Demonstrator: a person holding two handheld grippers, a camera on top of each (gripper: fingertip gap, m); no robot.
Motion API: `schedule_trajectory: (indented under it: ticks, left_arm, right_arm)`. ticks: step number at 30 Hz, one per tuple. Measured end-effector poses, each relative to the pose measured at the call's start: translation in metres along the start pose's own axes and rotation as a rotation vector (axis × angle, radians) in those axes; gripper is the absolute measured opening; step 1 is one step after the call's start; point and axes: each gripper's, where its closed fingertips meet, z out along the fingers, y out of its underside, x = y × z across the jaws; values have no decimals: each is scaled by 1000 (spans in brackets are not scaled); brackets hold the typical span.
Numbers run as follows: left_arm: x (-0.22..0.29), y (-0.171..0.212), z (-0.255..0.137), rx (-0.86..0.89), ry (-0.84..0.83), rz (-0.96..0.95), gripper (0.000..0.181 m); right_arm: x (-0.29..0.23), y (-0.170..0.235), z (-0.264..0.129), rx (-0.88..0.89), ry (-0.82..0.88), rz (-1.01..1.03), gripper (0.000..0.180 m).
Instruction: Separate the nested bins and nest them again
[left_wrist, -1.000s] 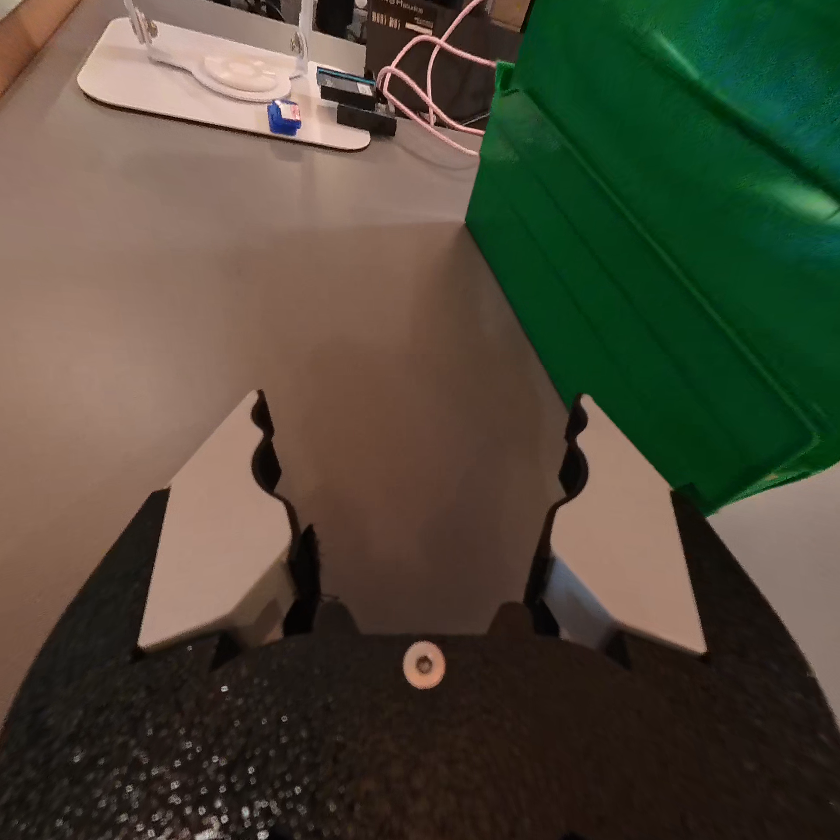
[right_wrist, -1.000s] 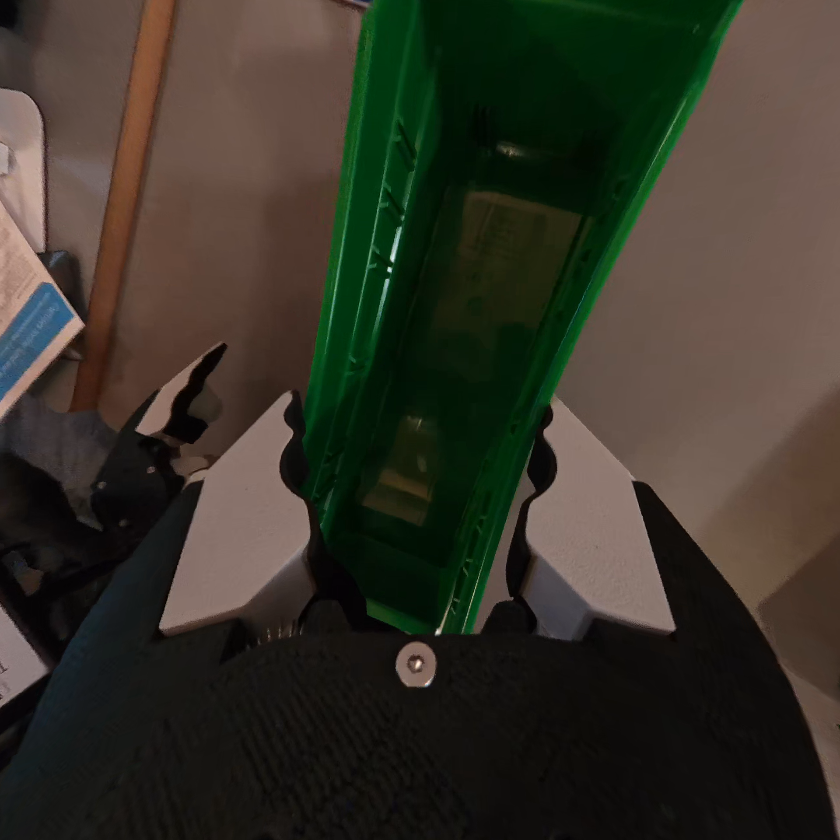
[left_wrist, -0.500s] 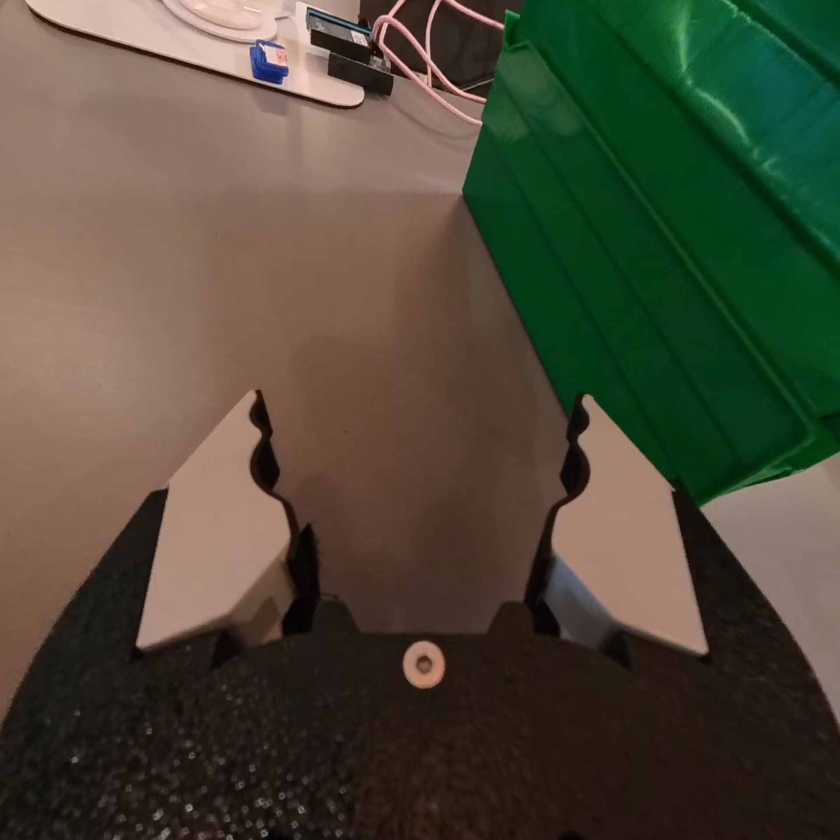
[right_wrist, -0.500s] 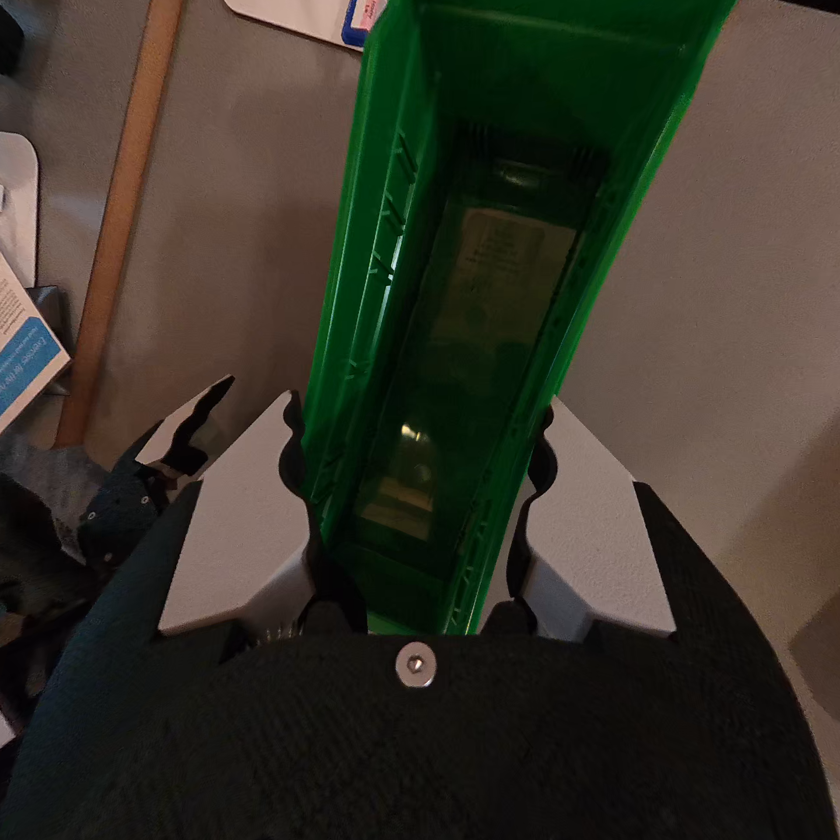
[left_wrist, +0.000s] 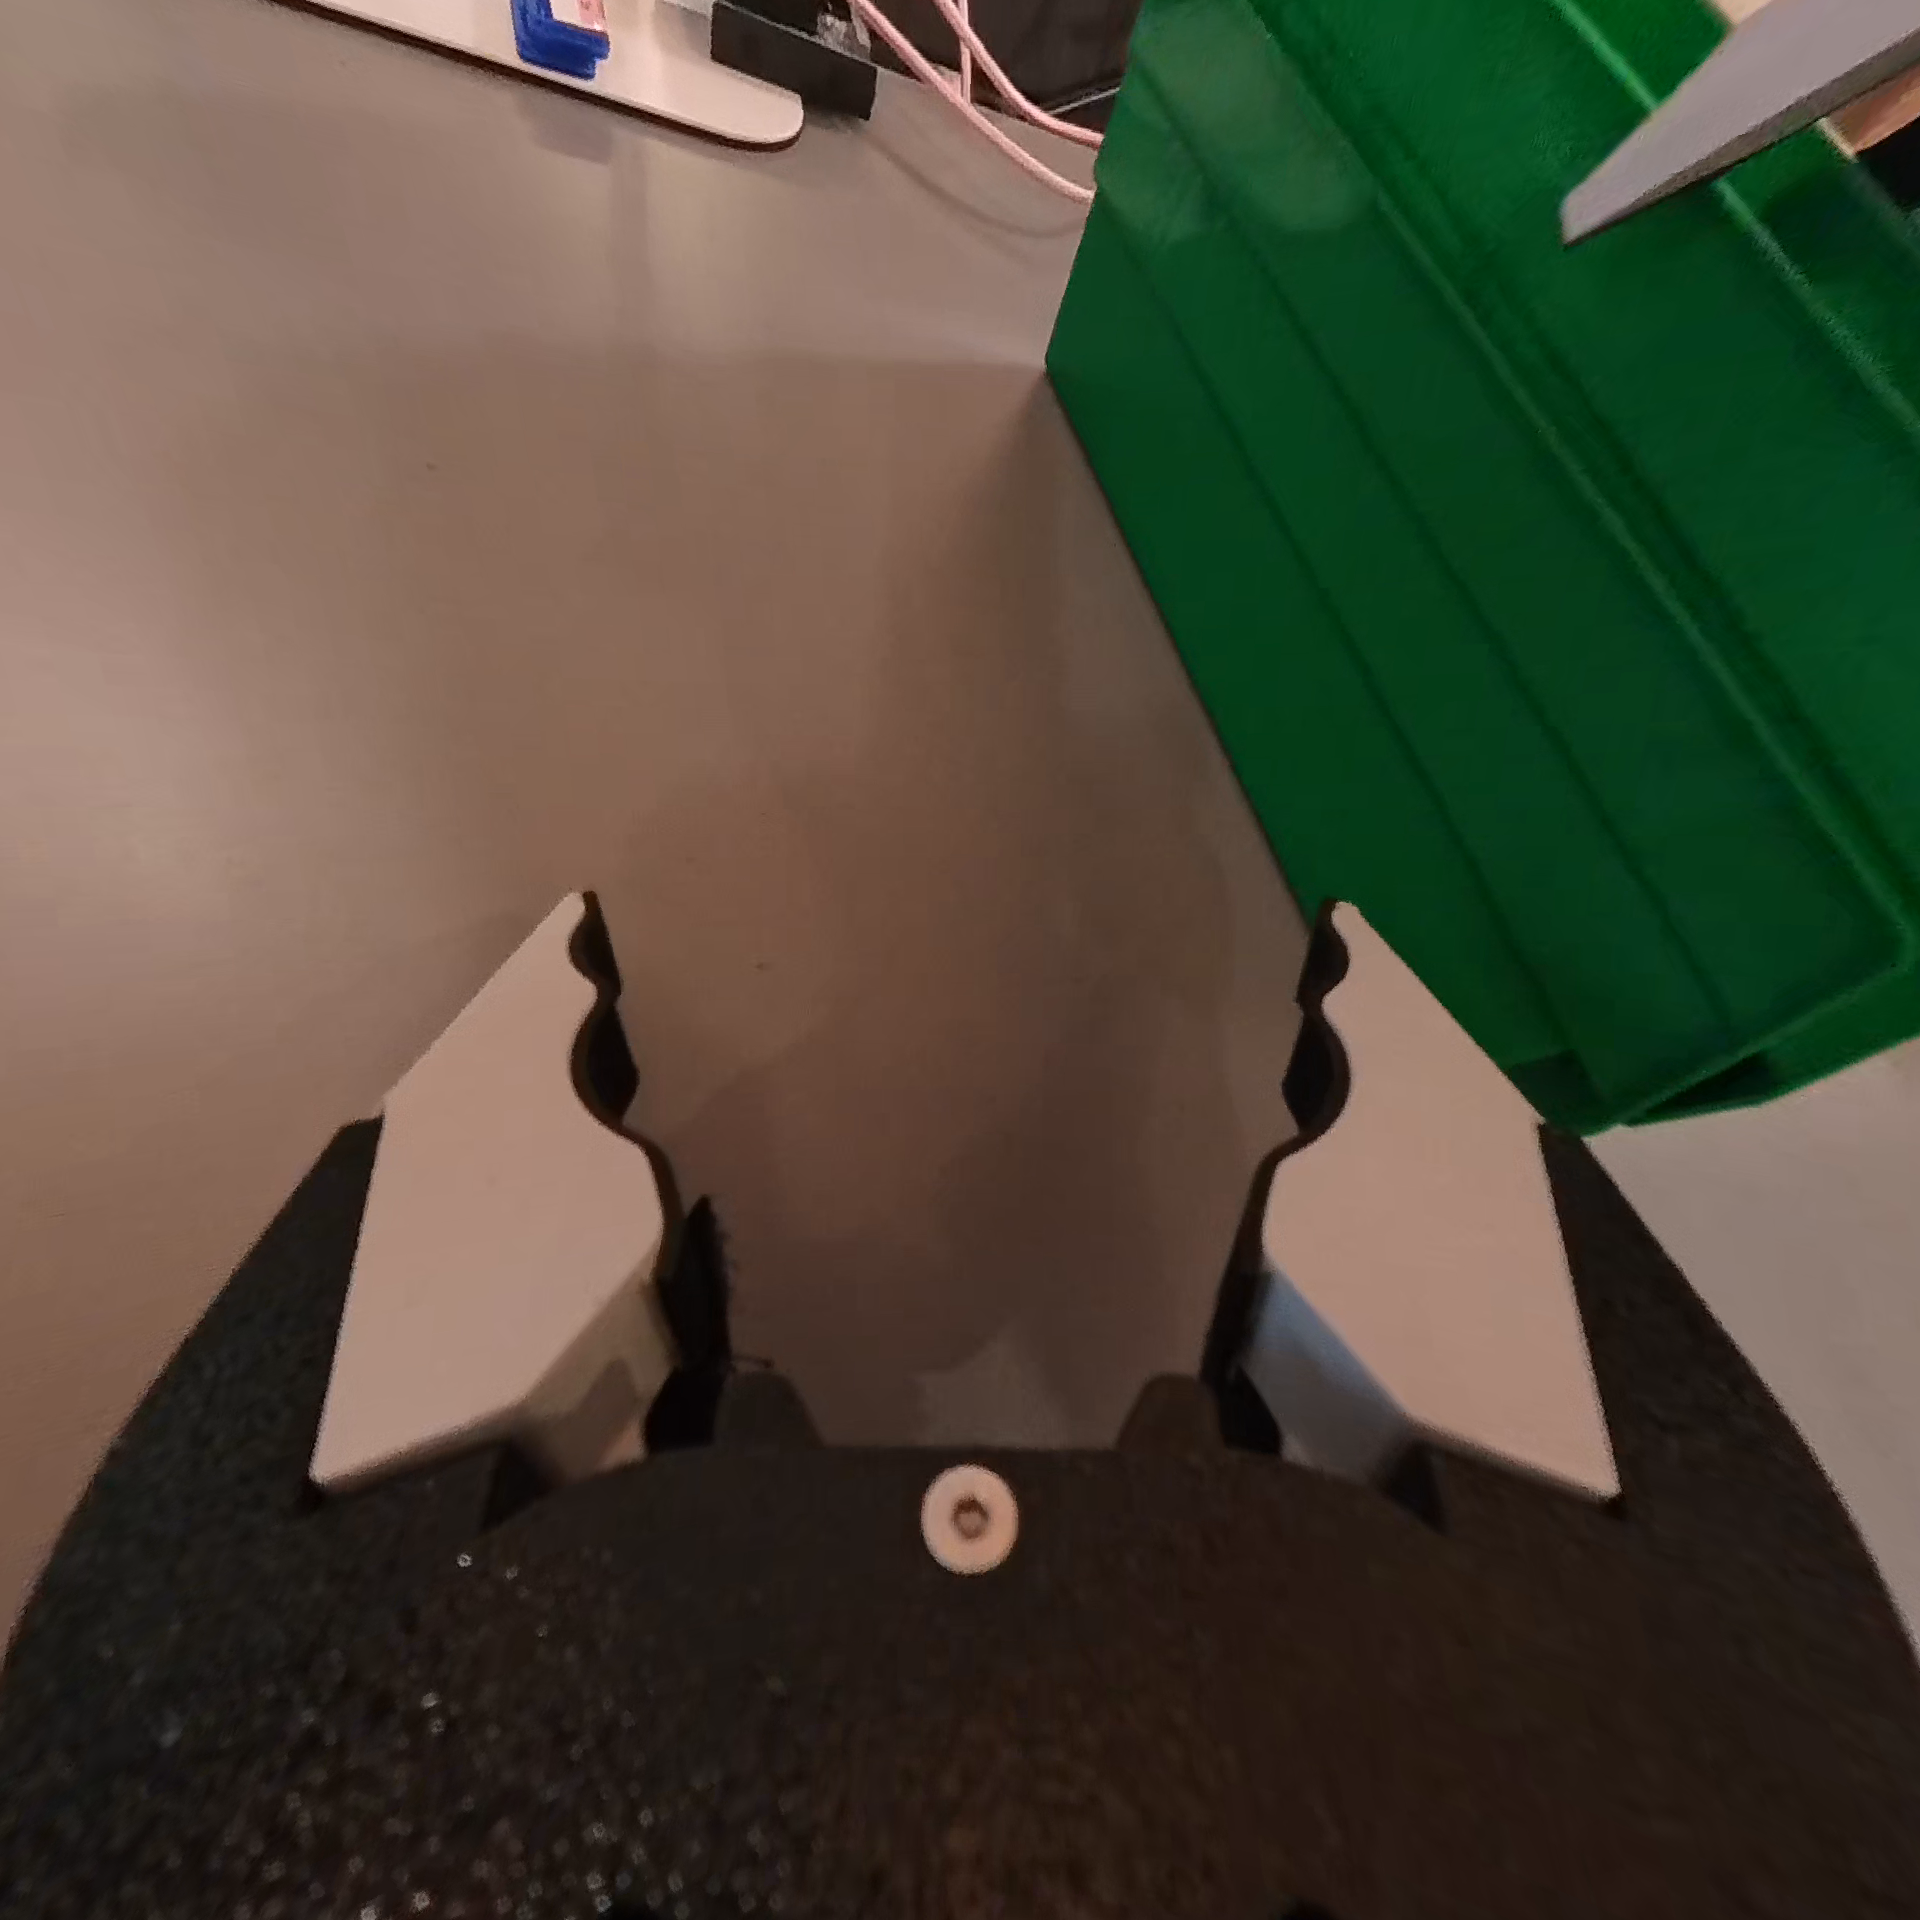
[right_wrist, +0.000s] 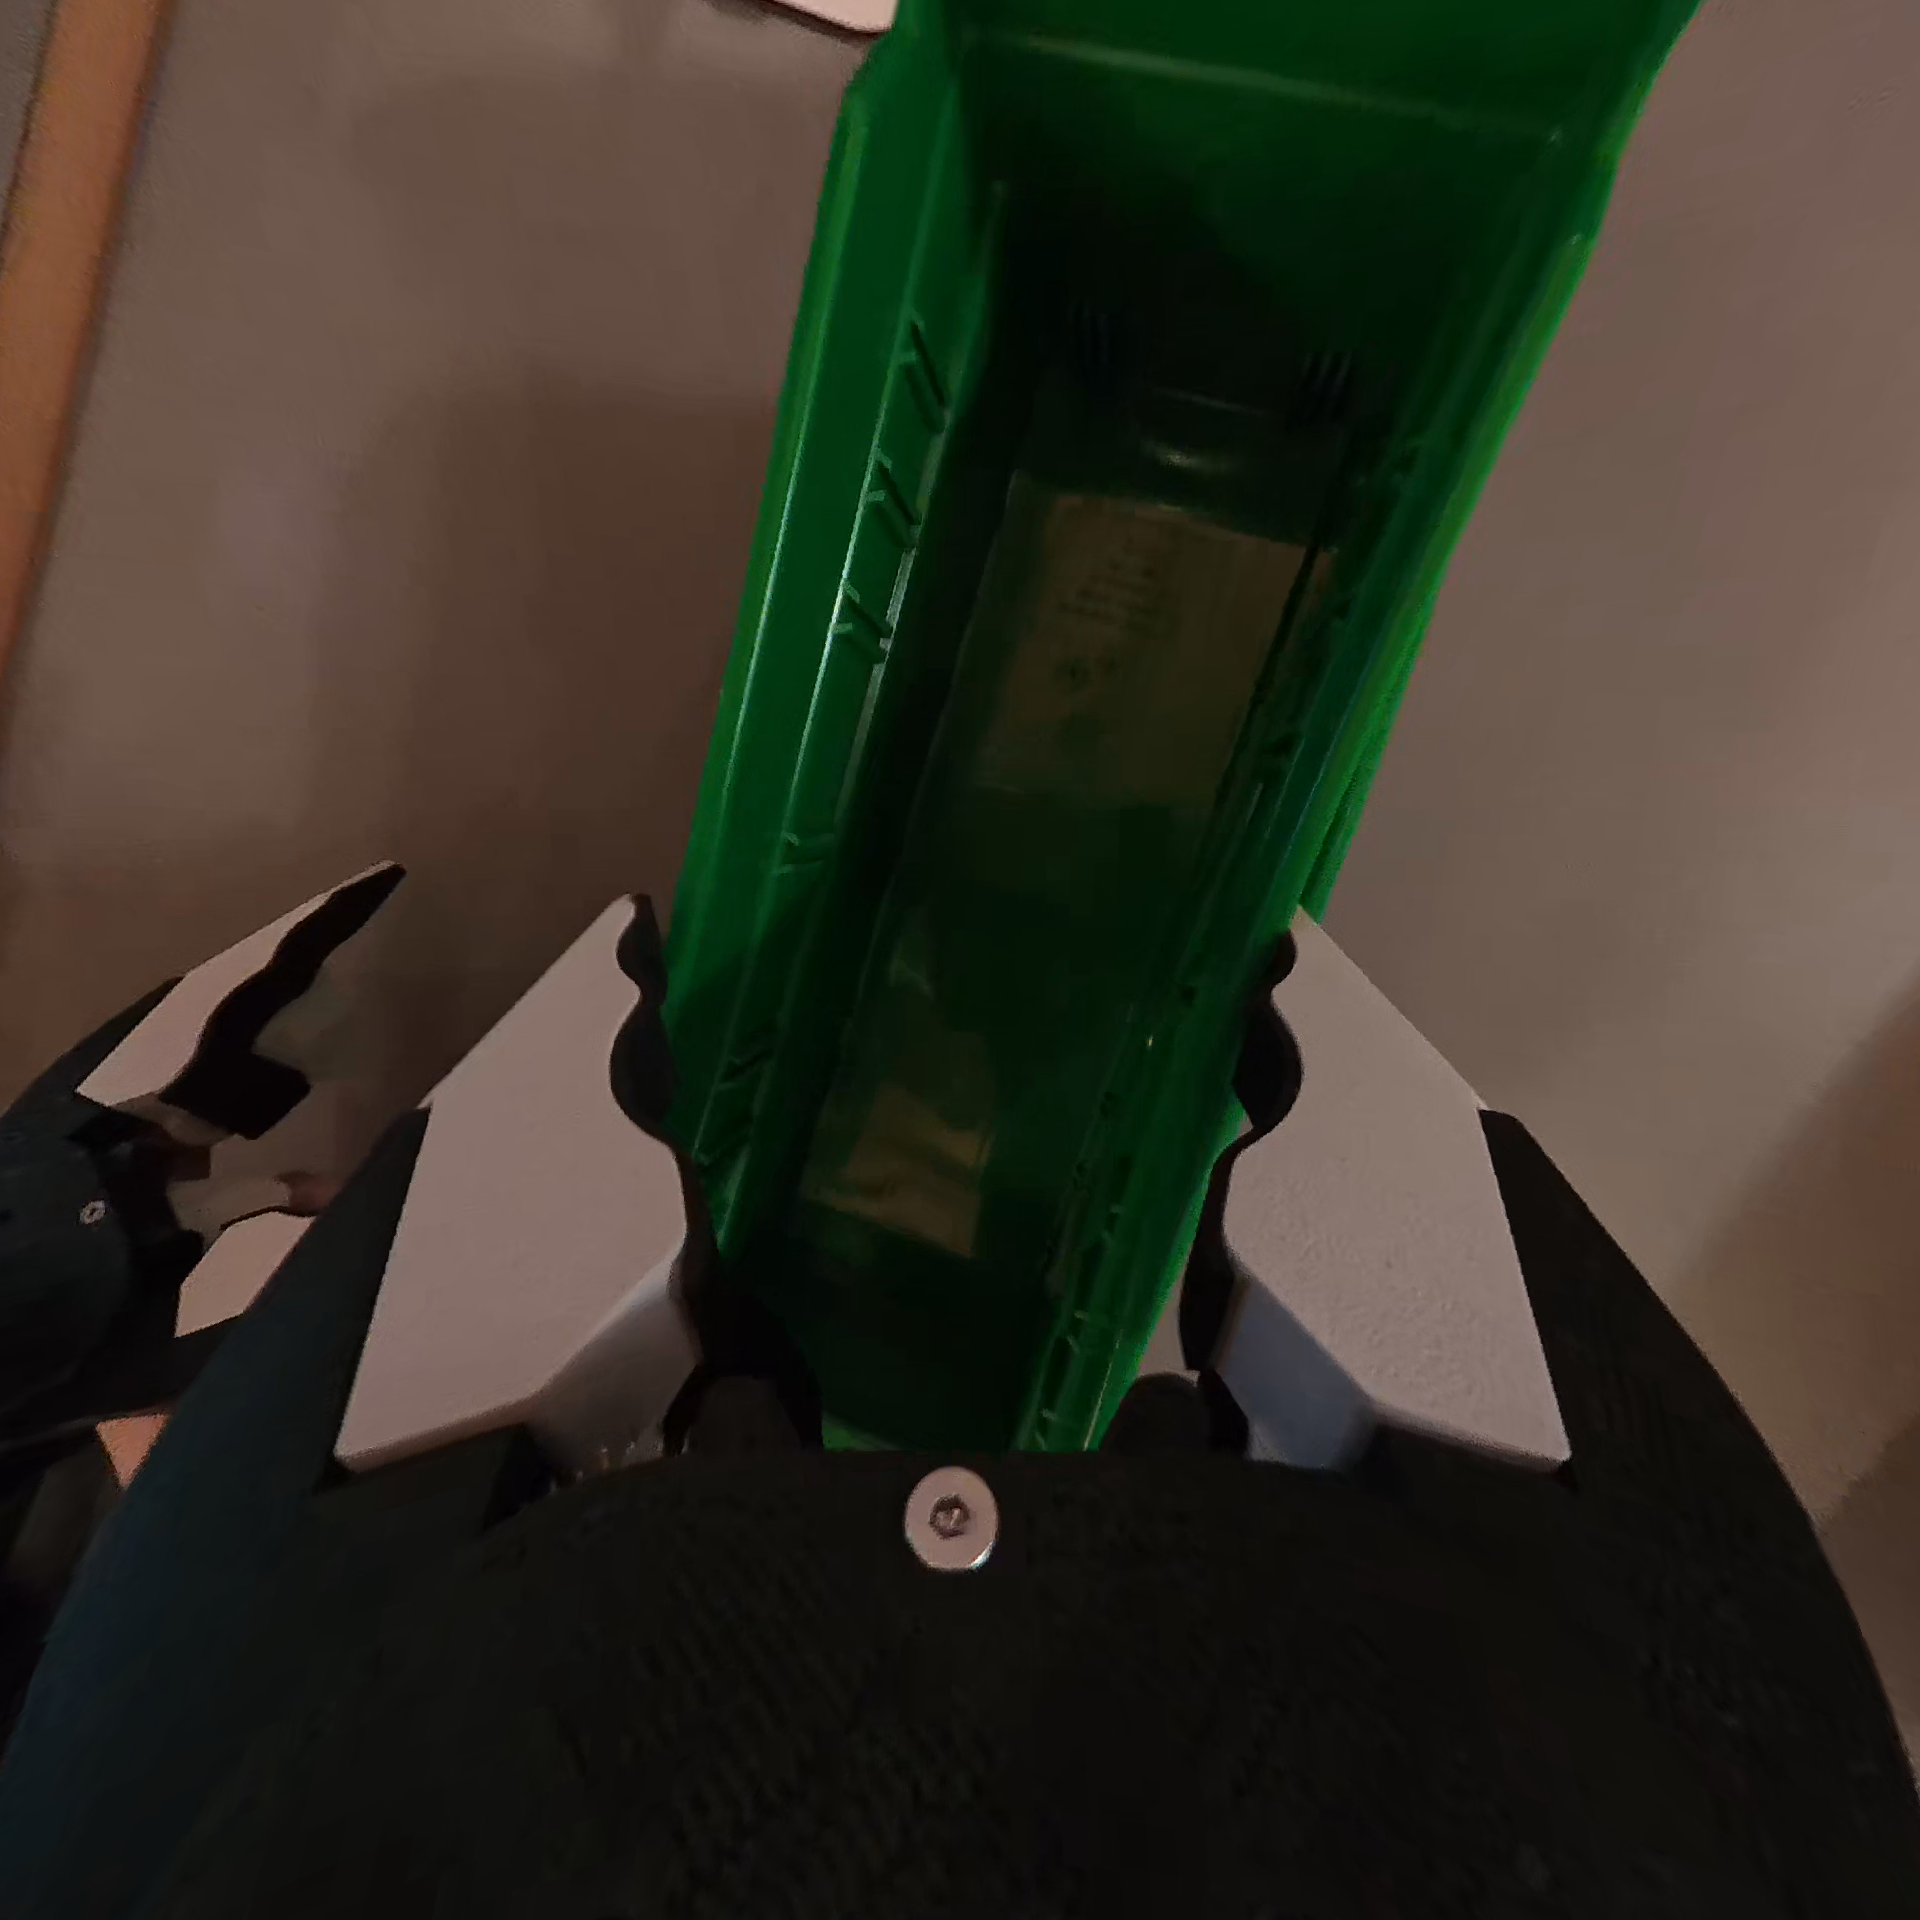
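Right gripper (right_wrist: 951, 1081): jaws pinching green bin (right_wrist: 1143, 675). Left gripper (left_wrist: 956, 1039): jaws spread, empty, bin right of them. Step, judged: carrying for nesting; next, align.

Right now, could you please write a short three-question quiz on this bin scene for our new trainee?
1. True or false: the left gripper is closed on the green bin.
2. Multiple choice: in the right wrist view, the right gripper is A) open over the bare table, B) clamped across the green bin, one finger on each long side, C) holding a pink cable.
3. Fill in: in the left wrist view, the pink cable lies on the grey table beyond the bin, next to a small ____ box.

Key: 1 false, it is open with only table between its fingers; 2 B; 3 black.
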Motion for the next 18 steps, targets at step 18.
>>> schedule_trajectory:
  ticks: [18]
  left_arm:
    - [0, -6, -2, 40, 12, -60, 137]
  right_arm:
    - [201, 46, -136, 18, 197, -233, 160]
